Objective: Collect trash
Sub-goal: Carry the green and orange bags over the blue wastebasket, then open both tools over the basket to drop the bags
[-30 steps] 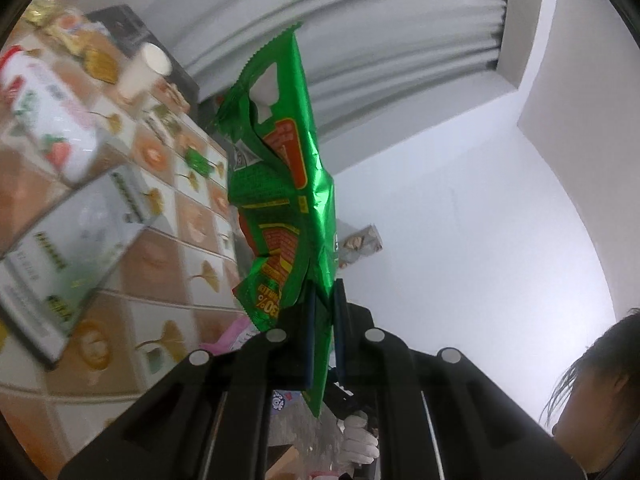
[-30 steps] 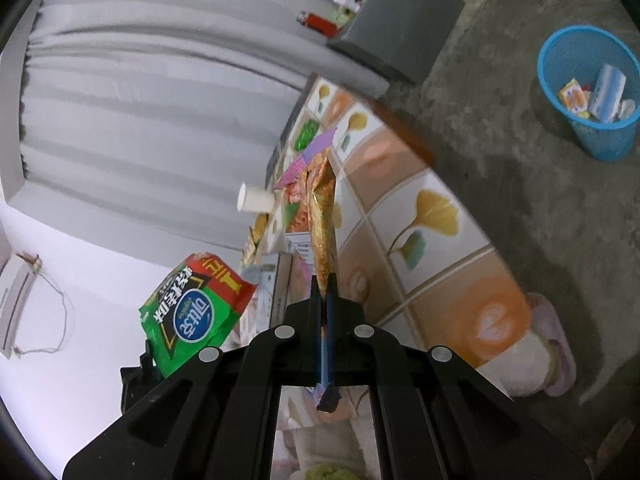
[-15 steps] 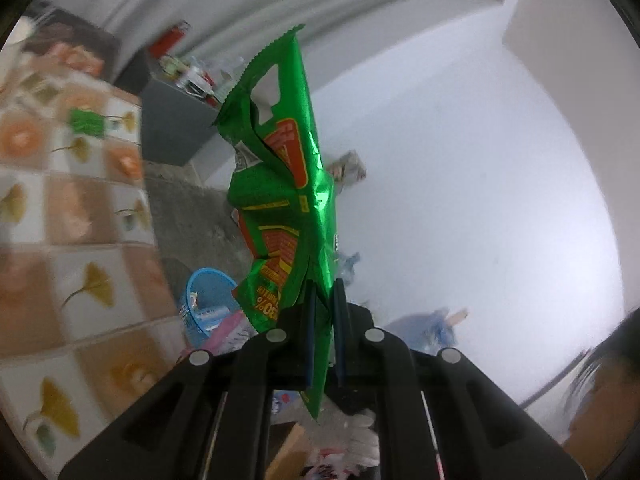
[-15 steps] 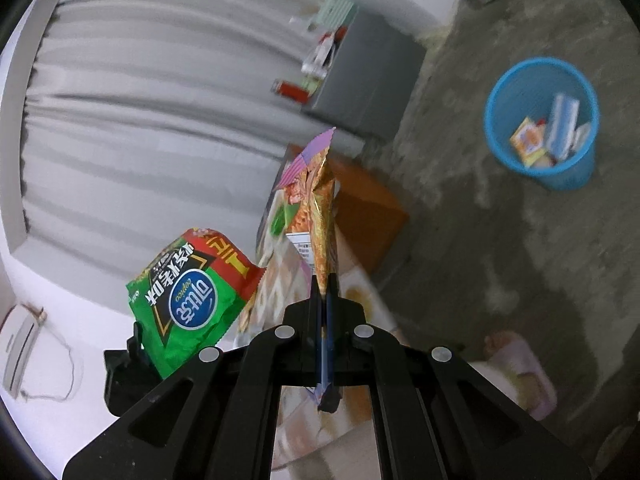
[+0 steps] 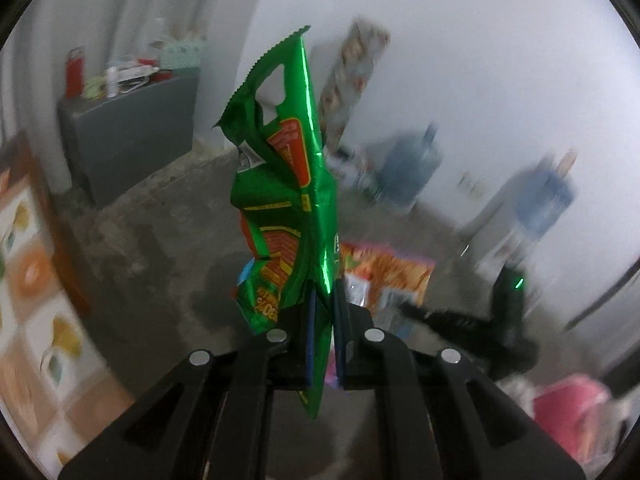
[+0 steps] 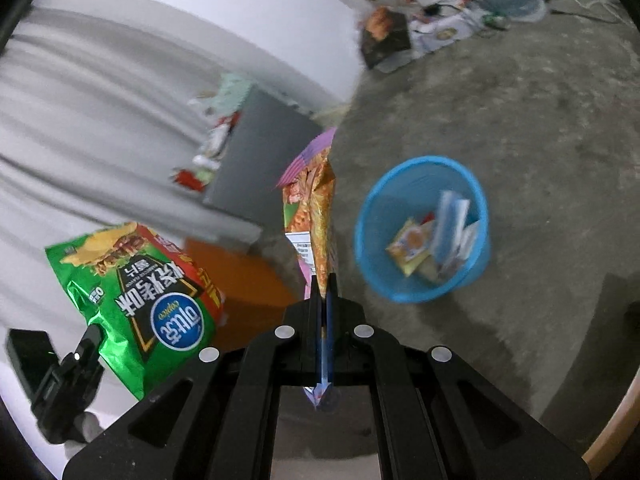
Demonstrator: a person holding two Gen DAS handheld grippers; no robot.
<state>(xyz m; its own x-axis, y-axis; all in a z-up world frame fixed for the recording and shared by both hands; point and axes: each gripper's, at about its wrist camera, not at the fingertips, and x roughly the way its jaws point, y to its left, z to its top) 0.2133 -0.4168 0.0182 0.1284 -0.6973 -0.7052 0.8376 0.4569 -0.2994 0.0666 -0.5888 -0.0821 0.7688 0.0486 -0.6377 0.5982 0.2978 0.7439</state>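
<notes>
My left gripper (image 5: pixel 323 300) is shut on a green foil snack bag (image 5: pixel 286 184), held upright over the concrete floor. The same bag (image 6: pixel 136 296) and the left gripper (image 6: pixel 86 346) show at the left of the right wrist view. My right gripper (image 6: pixel 324 284) is shut on an orange and purple snack wrapper (image 6: pixel 314 208), which also shows behind the green bag in the left wrist view (image 5: pixel 394 276). A blue mesh waste basket (image 6: pixel 400 288) stands on the floor just right of the right gripper, with several wrappers inside (image 6: pixel 436 240).
A grey cabinet (image 5: pixel 128 132) with bottles on top stands by the curtain. The tiled table edge (image 5: pixel 32 280) is at the left. Water jugs (image 5: pixel 412 168) and boxes (image 6: pixel 386 36) line the far wall. A pink object (image 5: pixel 568 408) lies low right.
Both grippers have swung away from the tiled table toward the floor. The blue basket has come nearer and lower in the right wrist view. Both wrappers stay gripped.
</notes>
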